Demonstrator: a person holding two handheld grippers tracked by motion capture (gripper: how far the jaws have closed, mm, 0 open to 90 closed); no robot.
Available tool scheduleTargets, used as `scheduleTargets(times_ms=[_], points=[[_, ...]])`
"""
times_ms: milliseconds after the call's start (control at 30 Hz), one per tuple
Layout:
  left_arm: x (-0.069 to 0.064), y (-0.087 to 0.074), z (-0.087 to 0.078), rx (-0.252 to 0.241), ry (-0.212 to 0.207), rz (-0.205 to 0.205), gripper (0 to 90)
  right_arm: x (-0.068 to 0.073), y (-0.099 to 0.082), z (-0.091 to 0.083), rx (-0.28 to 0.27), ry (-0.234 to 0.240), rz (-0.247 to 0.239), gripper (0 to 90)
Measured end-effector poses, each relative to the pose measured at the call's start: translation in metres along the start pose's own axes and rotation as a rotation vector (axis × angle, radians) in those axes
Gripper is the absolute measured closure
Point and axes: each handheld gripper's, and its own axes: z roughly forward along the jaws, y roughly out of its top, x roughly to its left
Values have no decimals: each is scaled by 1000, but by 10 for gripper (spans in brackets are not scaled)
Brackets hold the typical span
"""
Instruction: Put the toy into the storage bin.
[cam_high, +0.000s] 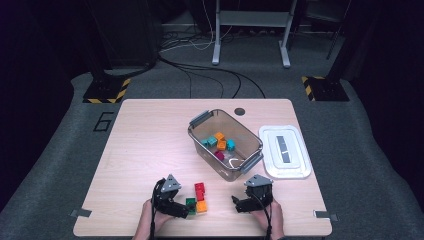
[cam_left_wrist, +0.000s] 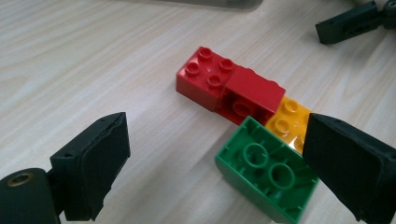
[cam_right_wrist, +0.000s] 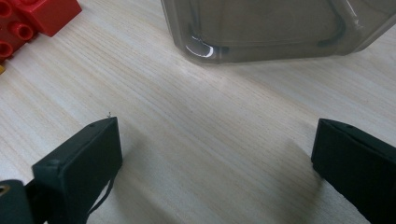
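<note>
Green brick (cam_left_wrist: 268, 179): two-by-two plastic building brick, lying tipped over with its hollow underside facing up; two round inner tubes and thin ribs along the walls are plain to see. Glossy, with rounded corners.
Green brick, place: near edge of the wooden table (cam_high: 140, 145), at the left end of a small cluster of bricks, just in front of the left gripper in the high view (cam_high: 190, 204).
Orange brick (cam_left_wrist: 289, 122): studs up, touching the green brick's far side; partly hidden behind the left gripper's right-hand jaw.
Red bricks (cam_left_wrist: 229, 86): two, set end to end and touching; the farther one studs up with four studs, the nearer one on its side, showing a round hole. The nearer one touches the orange brick.
Left gripper (cam_left_wrist: 217, 168): jaws wide apart, nothing clamped. The green brick lies between them, towards the right-hand jaw, which overlaps the brick's edge in the left gripper view; whether that pad touches it I cannot tell. The other pad is well clear.
Right gripper (cam_right_wrist: 217, 163): jaws spread wide over bare tabletop, gripping nothing; held to the right of the cluster.
Clear bin (cam_high: 200, 142): transparent tub with grey handles, mid-table, holding teal, orange and magenta bricks (cam_high: 220, 142).
Lid (cam_high: 285, 152): white, flat on the table just right of the bin.
</note>
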Motion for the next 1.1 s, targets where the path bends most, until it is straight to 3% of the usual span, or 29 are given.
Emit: scheduleTargets(times_ms=[200,533,633,800,933,1100], points=[[-10,-3,3,17,15,12,73,0,0,0,0,-1,0,10],[-1,-14,2,40,45,0,89,0,0,0,0,-4,0,11],[4,-16,1,44,57,-20,89,0,0,0,-1,-6,2,11],[5,-18,5,52,63,-15,87,0,0,0,0,-4,0,11],[1,-18,6,38,64,12,171,0,0,0,-1,-4,0,12],[-1,-17,3,38,79,41,420,0,0,0,0,-5,0,12]])
